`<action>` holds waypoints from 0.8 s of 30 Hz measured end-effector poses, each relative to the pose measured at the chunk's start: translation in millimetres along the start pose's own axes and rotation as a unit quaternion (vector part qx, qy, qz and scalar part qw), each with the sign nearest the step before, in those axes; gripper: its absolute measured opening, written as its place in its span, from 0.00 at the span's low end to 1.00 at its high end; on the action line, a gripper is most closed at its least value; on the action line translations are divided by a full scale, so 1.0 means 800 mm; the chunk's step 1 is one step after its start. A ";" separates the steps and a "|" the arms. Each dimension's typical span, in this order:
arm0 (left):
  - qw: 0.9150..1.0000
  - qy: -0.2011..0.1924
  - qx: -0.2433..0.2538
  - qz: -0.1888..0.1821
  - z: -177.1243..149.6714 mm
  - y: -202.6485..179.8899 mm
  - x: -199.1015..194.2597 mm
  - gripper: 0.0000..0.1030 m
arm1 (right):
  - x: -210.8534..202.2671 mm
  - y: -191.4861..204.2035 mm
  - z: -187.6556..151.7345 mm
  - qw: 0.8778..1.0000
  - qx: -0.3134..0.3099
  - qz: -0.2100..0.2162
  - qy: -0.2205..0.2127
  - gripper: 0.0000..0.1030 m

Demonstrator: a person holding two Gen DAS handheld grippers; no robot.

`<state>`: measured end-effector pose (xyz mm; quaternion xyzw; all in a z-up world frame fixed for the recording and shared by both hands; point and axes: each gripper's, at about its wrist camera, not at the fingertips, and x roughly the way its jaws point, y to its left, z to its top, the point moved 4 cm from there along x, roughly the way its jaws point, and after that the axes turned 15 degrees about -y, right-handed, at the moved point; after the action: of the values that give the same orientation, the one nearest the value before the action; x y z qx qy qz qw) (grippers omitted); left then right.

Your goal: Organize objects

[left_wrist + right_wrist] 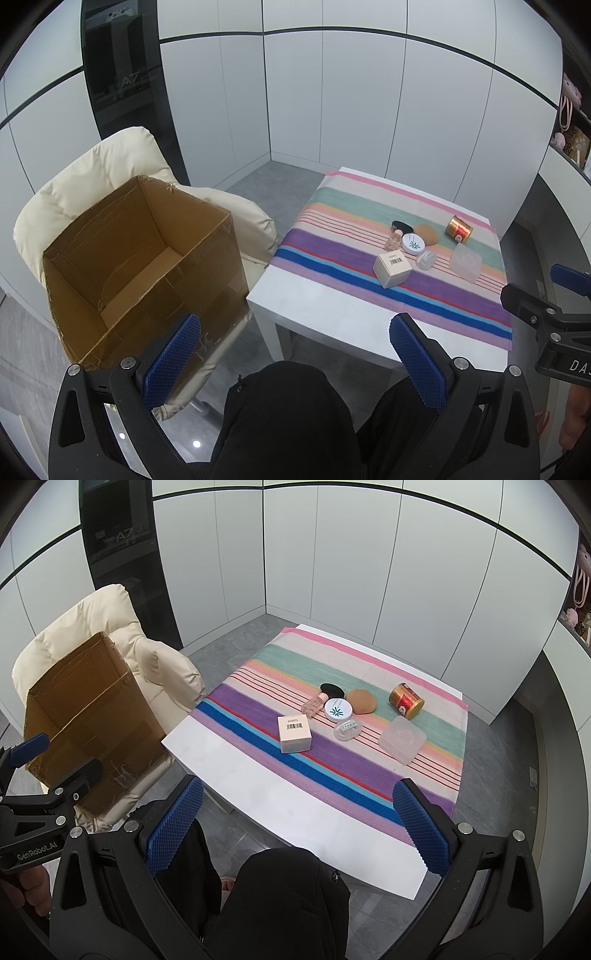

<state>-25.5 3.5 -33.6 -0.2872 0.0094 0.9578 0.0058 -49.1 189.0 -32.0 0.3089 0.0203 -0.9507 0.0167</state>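
The left gripper point(295, 354) and the right gripper point(299, 823) both have fingers spread wide, holding nothing. The small objects, among them a barcode box point(294, 734), lie on the table point(258, 786) well ahead of the fingers; the cardboard box point(140, 258) stands ahead-left.

Bright, even indoor light, soft shadows, sharp focus, strong fisheye bending and dark corners

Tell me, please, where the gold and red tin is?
The gold and red tin lies tipped on the striped cloth's far right, behind the clear plastic box.
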 end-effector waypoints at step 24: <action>1.000 0.004 0.012 -0.022 0.001 -0.037 0.008 1.00 | -0.012 -0.037 -0.007 0.999 0.033 -0.033 -0.014 1.00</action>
<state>-30.4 32.9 -37.0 -0.2913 0.0149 0.9560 0.0301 -39.1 218.8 -30.2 0.2955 -0.0015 -0.9550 -0.0243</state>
